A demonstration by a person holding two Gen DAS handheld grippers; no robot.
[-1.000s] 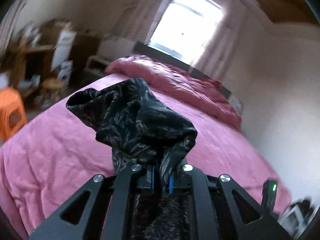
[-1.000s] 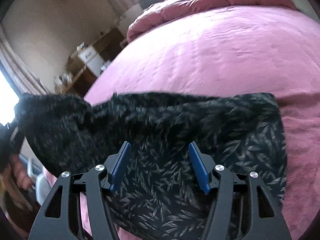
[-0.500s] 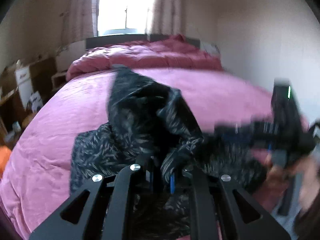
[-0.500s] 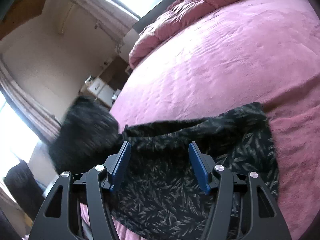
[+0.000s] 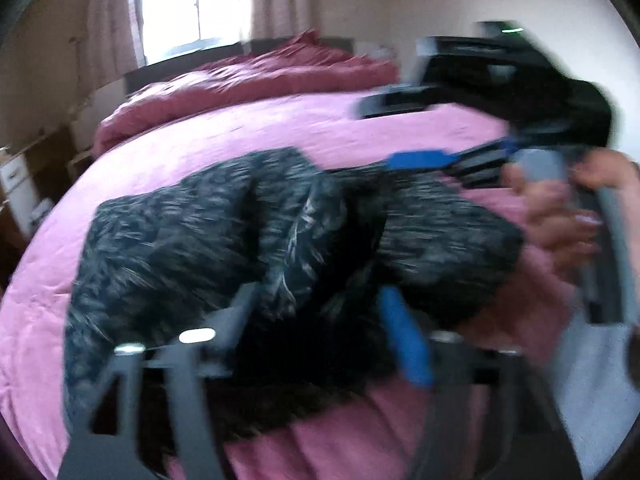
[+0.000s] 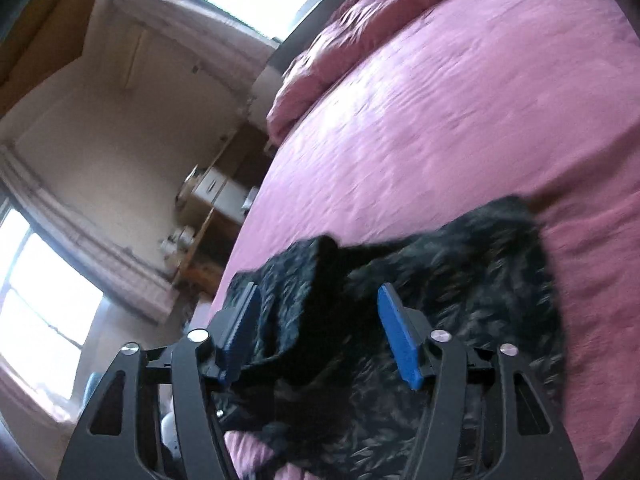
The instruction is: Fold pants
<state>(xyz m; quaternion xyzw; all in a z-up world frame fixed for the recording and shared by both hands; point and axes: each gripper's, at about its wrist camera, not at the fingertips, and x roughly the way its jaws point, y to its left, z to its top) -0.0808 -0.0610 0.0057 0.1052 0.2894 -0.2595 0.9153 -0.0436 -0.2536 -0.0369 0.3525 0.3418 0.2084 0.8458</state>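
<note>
The left claw (image 5: 320, 320) hangs low over the near edge of the bed (image 5: 200, 132), its fingers spread wide apart and released, with nothing pinched between them. Only one blue pad (image 5: 404, 340) shows clearly; the other finger is a dark blur. Just under and beyond it lie the pants (image 5: 208, 248), dark cloth with a pale leaf print, heaped in a loose, rumpled bundle on the pink bedcover near the foot of the bed. Part of the cloth is doubled over on itself, with a raised ridge across the middle.

The right claw (image 6: 320, 332) is close above the same bundle from the other side, also released: its two blue pads (image 6: 396, 336) stand well apart and the fabric lies below and between them, though I cannot tell whether either pad touches it. In the left wrist view this claw appears at the right as a smeared black shape, with the person's right hand (image 5: 560, 216) wrapped round its handle.

Past the pants the pink cover runs smooth and wide to the far end, where a darker pink duvet (image 5: 248, 76) is bunched along the head of the bed. Behind that is a bright window (image 5: 196, 4) with pale curtains (image 5: 276, 0). Off the left side of the bed stands a low wooden cabinet (image 6: 208, 200) with small things on top, too blurred to name.
</note>
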